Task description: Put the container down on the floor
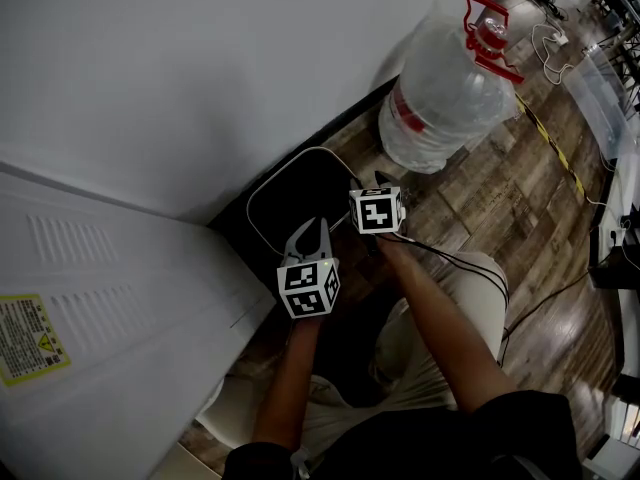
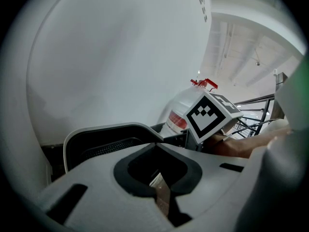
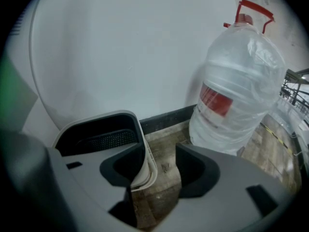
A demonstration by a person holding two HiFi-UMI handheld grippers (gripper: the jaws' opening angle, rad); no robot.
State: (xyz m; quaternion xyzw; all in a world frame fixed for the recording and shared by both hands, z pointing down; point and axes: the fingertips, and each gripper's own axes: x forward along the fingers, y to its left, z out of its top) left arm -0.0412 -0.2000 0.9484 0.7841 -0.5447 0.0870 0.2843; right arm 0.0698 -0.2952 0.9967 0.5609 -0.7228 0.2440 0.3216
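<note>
- Right gripper: jaws stand wide apart and grip nothing. The white corner wall of the container sits in the gap, close against the left pad. Bare floor shows between that wall and the right pad.
- Left gripper: jaws are drawn together at the tips, which sit on the container's near rim. A sliver of white wall shows in the hollow between the pads, so this reads as a grip on the rim.
- Task item: a rectangular plastic container with rounded corners, a white outside and rim, and a black lining with a perforated panel. It stands upright on the wood-pattern plank floor, its far side close to the dark baseboard under the plain white wall.
- Both grippers are at the container's near edge, the right one at the corner nearer the bottle.
- Large clear plastic water bottle with a red label and a red carry handle on its cap: it stands on the floor to the right of the container, near the baseboard and apart from the container.
- White cabinet with rows of vent slits and a yellow warning label: to the left of the container, in the near foreground of the head view.
- Dark cables lie on the floor to the person's right.
</note>
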